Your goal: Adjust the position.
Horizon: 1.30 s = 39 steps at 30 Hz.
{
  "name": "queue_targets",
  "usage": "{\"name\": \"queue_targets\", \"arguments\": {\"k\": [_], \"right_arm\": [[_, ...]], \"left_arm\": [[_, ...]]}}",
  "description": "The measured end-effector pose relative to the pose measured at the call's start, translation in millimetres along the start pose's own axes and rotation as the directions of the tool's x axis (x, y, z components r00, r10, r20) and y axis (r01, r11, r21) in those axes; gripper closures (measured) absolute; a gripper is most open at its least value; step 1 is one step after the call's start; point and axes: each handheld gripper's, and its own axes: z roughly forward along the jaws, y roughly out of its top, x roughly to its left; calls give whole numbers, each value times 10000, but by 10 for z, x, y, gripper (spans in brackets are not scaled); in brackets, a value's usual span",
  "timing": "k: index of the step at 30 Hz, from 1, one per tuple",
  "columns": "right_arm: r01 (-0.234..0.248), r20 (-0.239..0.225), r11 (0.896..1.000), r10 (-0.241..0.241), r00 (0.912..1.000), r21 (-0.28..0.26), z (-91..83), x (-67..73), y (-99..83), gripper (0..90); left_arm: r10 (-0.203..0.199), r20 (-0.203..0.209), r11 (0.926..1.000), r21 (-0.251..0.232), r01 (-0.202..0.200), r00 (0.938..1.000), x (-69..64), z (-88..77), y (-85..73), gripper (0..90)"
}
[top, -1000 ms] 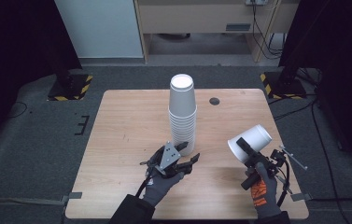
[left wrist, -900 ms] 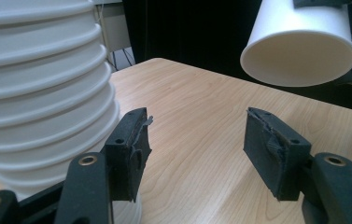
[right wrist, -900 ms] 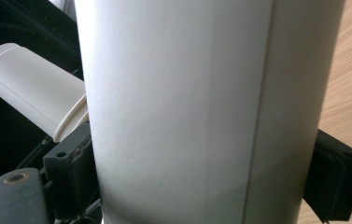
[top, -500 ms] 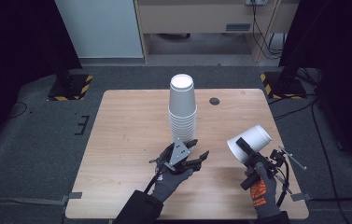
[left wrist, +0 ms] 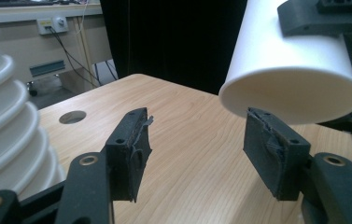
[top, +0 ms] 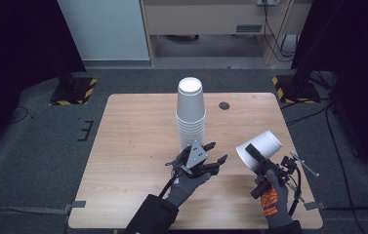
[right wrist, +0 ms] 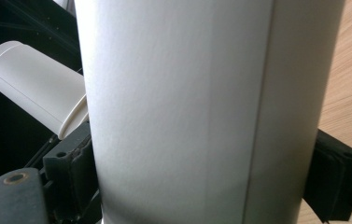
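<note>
Here, right gripper [top: 255, 157] clamps the white paper cup [top: 259, 149]; left gripper [top: 215, 155], jaws open and empty, should approach squarely, avoiding the tall white cup stack [top: 191, 114].

Grey glove [top: 187, 181] and black sleeve [top: 151, 217] worn on left, orange-patterned glove [top: 273, 202] on right, black jaws fitted with brass screws [left wrist: 88, 160]

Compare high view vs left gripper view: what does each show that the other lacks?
High view alone: both gloved hands, the left claw, the whole table, the grey floor, the stack's top.
Left gripper view alone: the worn pads on the open jaws, nothing between them.
Shared: the cup stack, the table hole, the single cup gripped by the right claw.
</note>
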Motion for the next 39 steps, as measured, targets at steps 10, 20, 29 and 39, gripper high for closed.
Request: {"name": "queue_targets", "arguments": {"k": [10,20,29,39], "right_arm": [[-36,-113,10000,37,9999,73,7,10,-5,139],[-49,-234,9998,53,9997,168,20,27,-18,139],[-43,-282,9997,50,9996,255,37,35,-37,139],[-107,-346,9992,120,9993,395,50,40,-52,138]], "left_arm": [[47,267,10000,-64,-45,9996,-101,172,44,400],[-21,370,9997,-238,30,9993,-140,320,46,404],[-56,477,9990,-430,77,9988,-169,439,33,424],[64,529,9979,-652,-29,9986,-206,539,30,480]]}}
